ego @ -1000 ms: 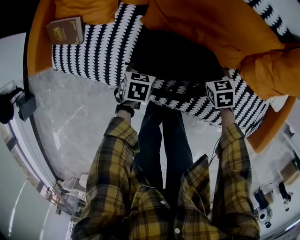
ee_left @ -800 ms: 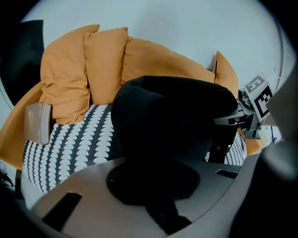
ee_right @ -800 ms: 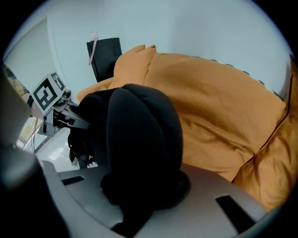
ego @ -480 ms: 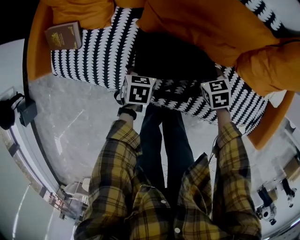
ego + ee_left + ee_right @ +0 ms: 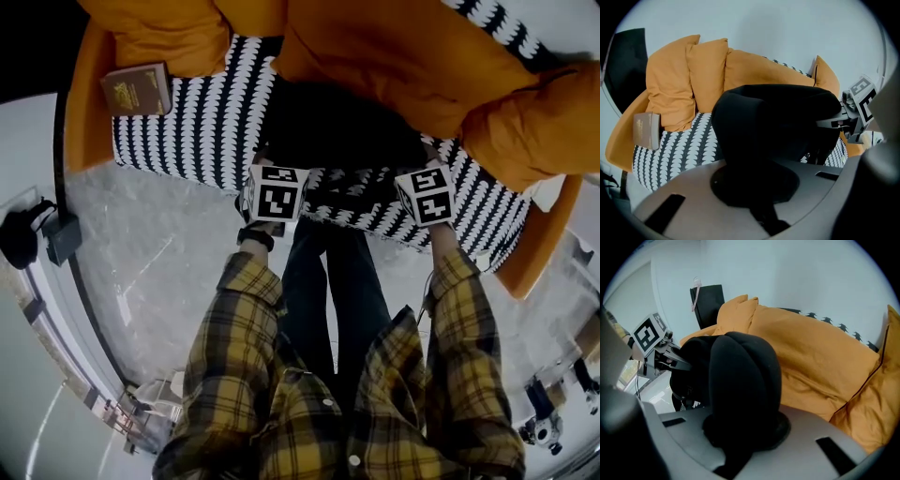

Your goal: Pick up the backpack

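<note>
The black backpack (image 5: 342, 122) lies on the patterned sofa seat (image 5: 187, 122), against the orange cushions. My left gripper (image 5: 278, 173) is at its left near edge. Its jaws have just been closing, and they are shut on a fold of the black fabric (image 5: 773, 122). My right gripper (image 5: 427, 183) is at the right near edge, shut on another bunch of the backpack (image 5: 736, 385). In both gripper views the fabric bulges up from between the jaws and hides the fingertips. Each gripper view also shows the other gripper's marker cube at the far side of the backpack.
A brown book (image 5: 136, 89) lies on the seat's left end. Large orange cushions (image 5: 403, 47) crowd the sofa behind and to the right of the backpack. A black device (image 5: 37, 234) sits on the marble floor (image 5: 159, 253) at the left. The person's legs stand before the sofa.
Measured against the sofa, both grippers have risen a little, each still at its edge of the backpack. The head camera has shifted slightly.
</note>
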The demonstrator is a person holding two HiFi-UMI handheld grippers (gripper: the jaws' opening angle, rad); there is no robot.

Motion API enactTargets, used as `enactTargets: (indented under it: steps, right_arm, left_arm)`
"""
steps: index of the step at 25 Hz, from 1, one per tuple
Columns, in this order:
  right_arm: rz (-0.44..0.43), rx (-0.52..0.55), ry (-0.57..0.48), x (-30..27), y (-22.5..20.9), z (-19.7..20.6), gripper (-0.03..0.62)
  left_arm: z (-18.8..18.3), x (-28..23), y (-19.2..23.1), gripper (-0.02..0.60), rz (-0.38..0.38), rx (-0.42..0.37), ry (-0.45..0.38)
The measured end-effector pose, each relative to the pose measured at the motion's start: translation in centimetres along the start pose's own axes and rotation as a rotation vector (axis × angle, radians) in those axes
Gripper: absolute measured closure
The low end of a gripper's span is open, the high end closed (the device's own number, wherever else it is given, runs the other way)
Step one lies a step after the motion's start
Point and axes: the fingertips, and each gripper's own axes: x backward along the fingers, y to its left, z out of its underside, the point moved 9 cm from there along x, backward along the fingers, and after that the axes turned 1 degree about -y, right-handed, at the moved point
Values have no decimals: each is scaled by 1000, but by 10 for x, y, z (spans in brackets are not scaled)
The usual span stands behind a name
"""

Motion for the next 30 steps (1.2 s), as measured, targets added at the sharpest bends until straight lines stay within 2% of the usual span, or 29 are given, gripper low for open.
enactTargets:
  steps: [9,14,21,30]
  right_arm:
    - [7,-29,-35,33,7,-13,567]
    - [25,-47,-87,56,9,-31,567]
    - [46,-55,-148,102,22,-64,568]
    - [88,-74,-270,167,31,-112,568]
  left_arm:
    - [-11,38,-8,546,-11,9,-18]
    - [-28,67,-10,546,-25,17,-62]
    - [-52,117,-8,548,-35,-12,-112]
    - [-94,187,-8,548,-30,-48,-218]
